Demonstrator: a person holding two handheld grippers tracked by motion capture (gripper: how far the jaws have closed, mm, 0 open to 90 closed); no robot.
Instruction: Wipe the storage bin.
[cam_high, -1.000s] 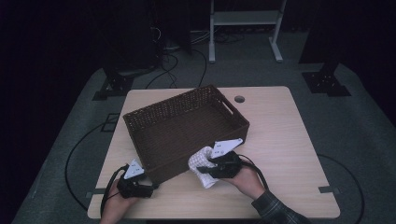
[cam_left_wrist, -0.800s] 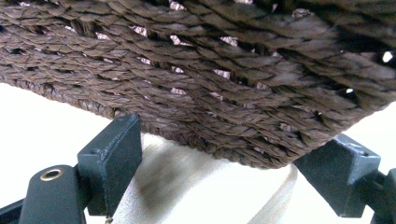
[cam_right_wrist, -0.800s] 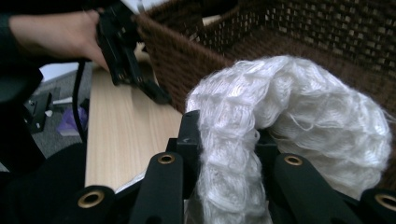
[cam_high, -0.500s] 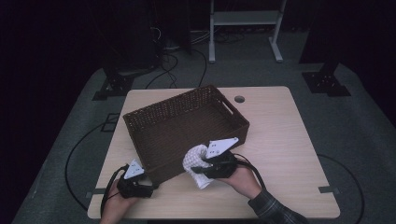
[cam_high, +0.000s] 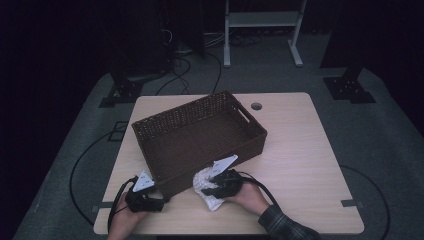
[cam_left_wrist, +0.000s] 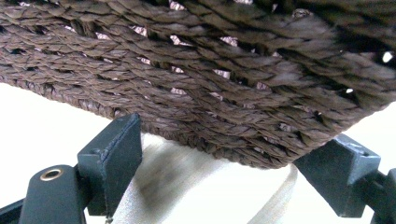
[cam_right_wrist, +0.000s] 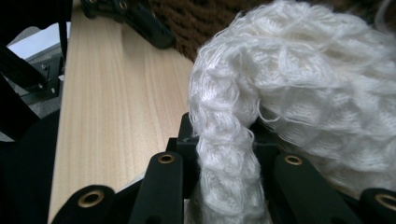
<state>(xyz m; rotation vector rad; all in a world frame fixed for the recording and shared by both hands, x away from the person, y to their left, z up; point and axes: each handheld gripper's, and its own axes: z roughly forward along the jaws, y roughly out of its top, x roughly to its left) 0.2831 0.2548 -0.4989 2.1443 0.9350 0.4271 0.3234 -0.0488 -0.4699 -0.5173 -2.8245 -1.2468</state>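
Right gripper (cam_high: 216, 184) clamps a bunched white knit cloth (cam_high: 206, 187), just in front of the wicker basket's (cam_high: 200, 132) near wall; the basket's open mouth lies up and forward of it, long axis running left-right and skewed. Left gripper (cam_high: 161, 201) spread wide around the basket's near-left corner. Cloth soft, loopy; basket stiff dark brown weave; table (cam_high: 300, 165) pale wood
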